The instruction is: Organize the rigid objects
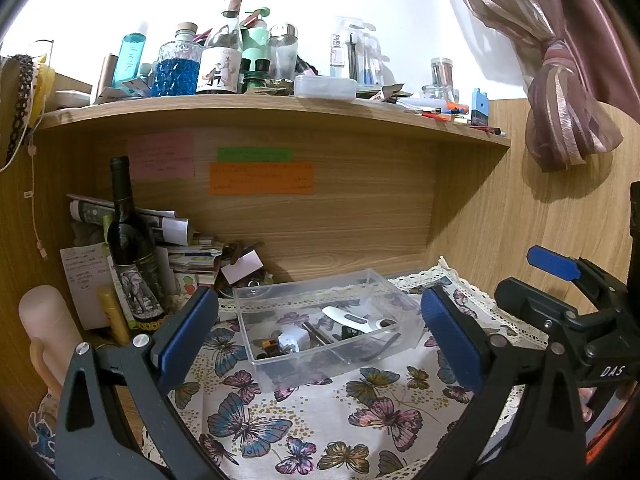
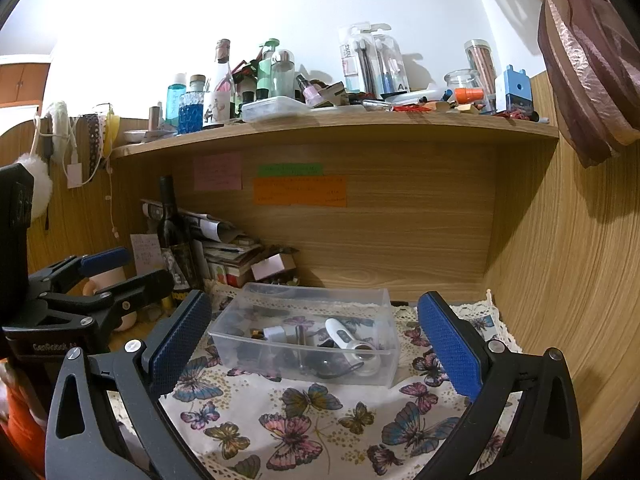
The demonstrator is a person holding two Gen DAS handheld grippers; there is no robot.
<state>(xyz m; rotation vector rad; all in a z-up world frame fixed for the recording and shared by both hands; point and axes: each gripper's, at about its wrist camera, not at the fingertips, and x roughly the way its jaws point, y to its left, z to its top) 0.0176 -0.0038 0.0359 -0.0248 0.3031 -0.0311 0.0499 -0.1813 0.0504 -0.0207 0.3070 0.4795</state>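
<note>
Both grippers (image 1: pixel 318 338) (image 2: pixel 314 344) level, agape before bin (image 1: pixel 320 304).

Left tool (image 1: pixel 320 340) hangs wide open over the butterfly-print cloth (image 1: pixel 312 432), its blue pads either side of a clear plastic box (image 1: pixel 326 320) sitting on the worktop. Inside the box lie a white gadget (image 1: pixel 354 318), a small white block (image 1: pixel 294 338) and some dark bits too jumbled to tell apart. The right tool (image 1: pixel 576 296) shows at the right edge, and a dark wine bottle (image 1: pixel 130 240) stands upright back left under the shelf (image 1: pixel 272 110).
</note>
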